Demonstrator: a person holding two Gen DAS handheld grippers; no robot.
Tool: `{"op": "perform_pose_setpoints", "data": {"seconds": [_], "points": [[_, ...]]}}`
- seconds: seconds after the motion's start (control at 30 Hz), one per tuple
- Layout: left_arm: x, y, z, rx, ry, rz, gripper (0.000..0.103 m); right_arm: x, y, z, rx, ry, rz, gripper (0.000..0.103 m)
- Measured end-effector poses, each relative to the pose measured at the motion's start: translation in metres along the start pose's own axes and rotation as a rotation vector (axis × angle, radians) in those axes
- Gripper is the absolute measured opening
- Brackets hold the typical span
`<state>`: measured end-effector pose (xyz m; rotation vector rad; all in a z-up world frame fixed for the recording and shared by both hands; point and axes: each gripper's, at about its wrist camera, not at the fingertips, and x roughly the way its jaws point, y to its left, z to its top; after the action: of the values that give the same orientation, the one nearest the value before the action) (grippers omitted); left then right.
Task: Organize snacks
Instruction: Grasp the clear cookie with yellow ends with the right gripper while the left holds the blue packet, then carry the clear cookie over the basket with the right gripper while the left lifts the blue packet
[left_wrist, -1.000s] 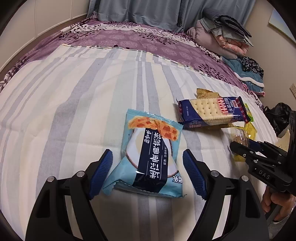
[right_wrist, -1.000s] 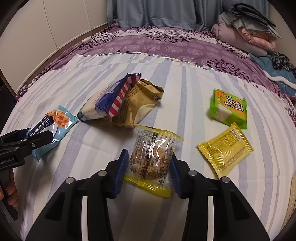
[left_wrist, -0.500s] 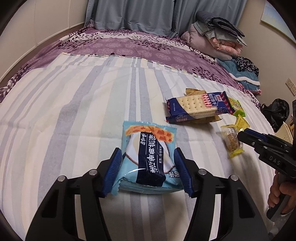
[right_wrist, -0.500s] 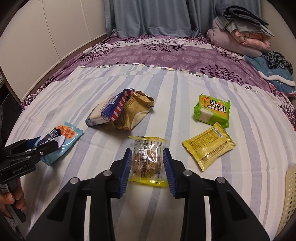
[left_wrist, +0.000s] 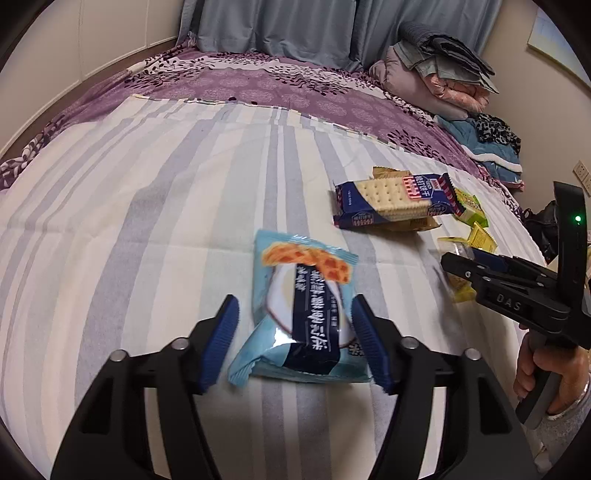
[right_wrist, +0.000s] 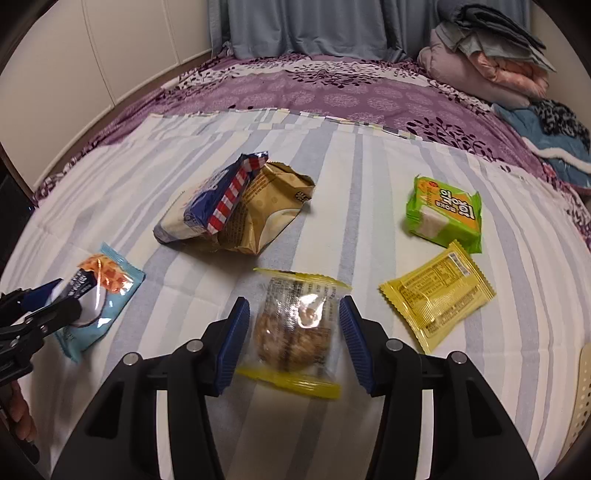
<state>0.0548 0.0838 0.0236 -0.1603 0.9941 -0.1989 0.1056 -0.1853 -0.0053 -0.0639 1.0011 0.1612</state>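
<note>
Jaws spread on both: the left gripper (left_wrist: 295, 343) straddles the light-blue snack packet (left_wrist: 303, 314) at lower centre, the right gripper (right_wrist: 293, 343) flanks the clear nut-cookie packet (right_wrist: 295, 328).

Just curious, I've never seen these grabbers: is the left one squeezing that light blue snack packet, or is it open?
Open. The left gripper straddles the light blue snack packet; a gap shows beside its left finger pad.

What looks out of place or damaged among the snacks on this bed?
The navy cracker packet lies tilted on top of the crumpled gold foil bag, not flat on the striped sheet. No packet looks torn or spilled.
</note>
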Motion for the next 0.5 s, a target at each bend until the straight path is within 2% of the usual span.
{"op": "perform_pose_setpoints", "data": {"seconds": [0.1, 0.17, 0.27, 0.4, 0.47, 0.5], "points": [[0.001, 0.000, -0.004, 0.009, 0.011, 0.003, 0.072, 0.008, 0.005, -0.001, -0.020, 0.019, -0.017, 0.051], [0.003, -0.001, -0.006, 0.019, 0.028, 0.011, 0.080, 0.008, 0.008, -0.003, -0.037, 0.006, -0.033, 0.050], [0.006, -0.004, -0.011, 0.043, 0.051, 0.010, 0.081, 0.006, 0.007, -0.004, -0.034, 0.002, -0.035, 0.045], [0.008, -0.010, -0.015, 0.091, 0.041, 0.019, 0.081, 0.003, 0.004, -0.005, -0.026, 0.002, -0.023, 0.039], [0.008, -0.009, -0.014, 0.097, 0.033, 0.016, 0.073, -0.001, 0.002, -0.007, -0.017, 0.000, -0.011, 0.039], [0.008, -0.010, -0.014, 0.100, 0.033, 0.016, 0.073, -0.003, 0.002, -0.008, -0.013, -0.003, -0.008, 0.039]]}}
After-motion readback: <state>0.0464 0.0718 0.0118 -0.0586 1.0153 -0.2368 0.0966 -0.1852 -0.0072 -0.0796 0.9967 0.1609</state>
